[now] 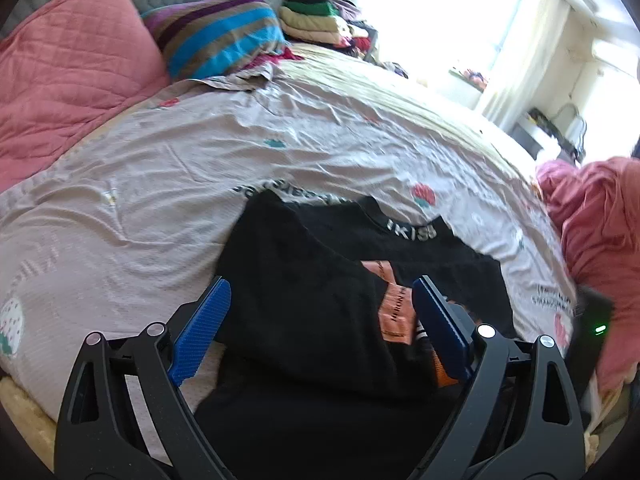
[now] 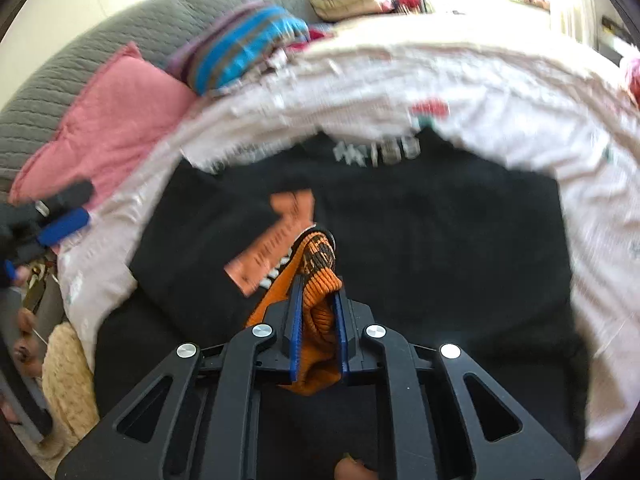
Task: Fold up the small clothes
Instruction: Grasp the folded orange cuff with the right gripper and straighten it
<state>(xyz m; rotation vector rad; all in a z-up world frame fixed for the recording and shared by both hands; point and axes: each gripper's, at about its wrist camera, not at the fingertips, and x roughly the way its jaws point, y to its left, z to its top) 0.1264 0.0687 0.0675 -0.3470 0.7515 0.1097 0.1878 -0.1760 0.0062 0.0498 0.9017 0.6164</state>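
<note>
Pinching an orange knit piece [image 2: 320, 312], looks like a sock, the right gripper [image 2: 318, 284] has its blue pads nearly together with the fabric bunched between them and the patterned end poking past the fingertips. It hangs over a black garment [image 2: 420, 240] spread on the bed sheet [image 2: 520, 92], just beyond and beneath the fingers. Left gripper [image 1: 320, 300] stands wide open, holding nothing, black cloth between and below its fingers. For a clean fold I'd lay the sock flat first, keep the pinch near one end, and let the free gripper take the other end. Right view alone shows the grip; left view alone shows the clothes stack [image 1: 316, 20] far ahead and the pink pillow [image 1: 72, 60] off to the left.
</note>
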